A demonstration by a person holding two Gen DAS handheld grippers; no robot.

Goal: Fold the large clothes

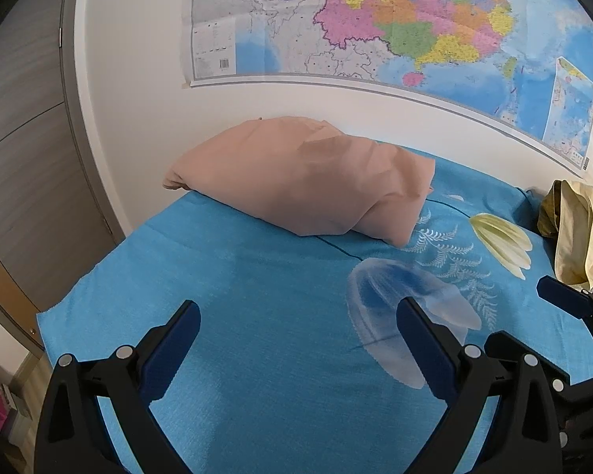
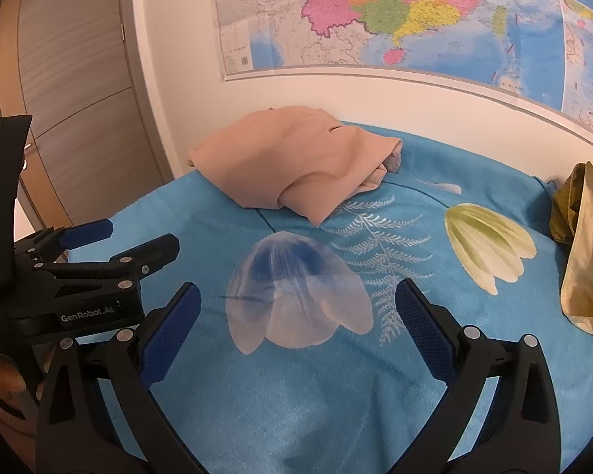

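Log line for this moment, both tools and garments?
left tool open, empty | right tool open, empty | peach garment folded | beige garment crumpled, untouched

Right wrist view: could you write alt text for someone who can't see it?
An open two-finger gripper hovers over a blue floral bedspread, holding nothing. A folded peach garment lies at the far side by the wall; a crumpled yellow garment lies at the right edge. The other gripper is at left, a map above.
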